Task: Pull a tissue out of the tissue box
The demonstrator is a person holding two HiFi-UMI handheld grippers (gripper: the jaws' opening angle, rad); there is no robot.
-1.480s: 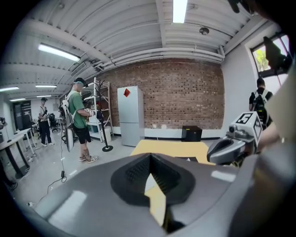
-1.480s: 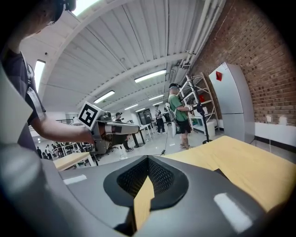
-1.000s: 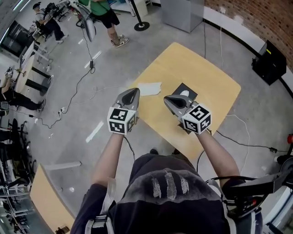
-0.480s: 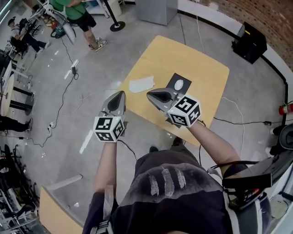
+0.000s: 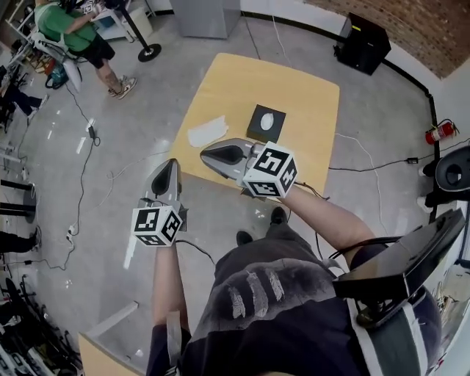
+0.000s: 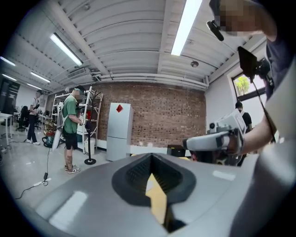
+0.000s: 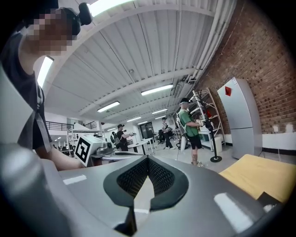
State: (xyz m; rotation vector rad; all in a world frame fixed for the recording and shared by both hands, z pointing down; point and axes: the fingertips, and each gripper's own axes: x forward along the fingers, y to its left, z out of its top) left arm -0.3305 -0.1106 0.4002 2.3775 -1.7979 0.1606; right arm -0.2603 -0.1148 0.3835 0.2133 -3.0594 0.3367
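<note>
A black tissue box with a white tissue poking from its top stands on the wooden table. One loose white tissue lies on the table to its left. My right gripper is shut and holds nothing, hovering over the table's near edge, short of the box. Lower left, my left gripper is also shut and empty, above the floor just off the table's near-left edge. The right gripper shows in the left gripper view too.
A person in a green shirt stands far left by a stand base. Around the table are a grey cabinet, a black case, a fire extinguisher and floor cables. Another table corner shows at the bottom left.
Both grippers have drawn back from the tissue box toward the person. The left one has gone from the table's edge to over the floor. The loose tissue stays on the table.
</note>
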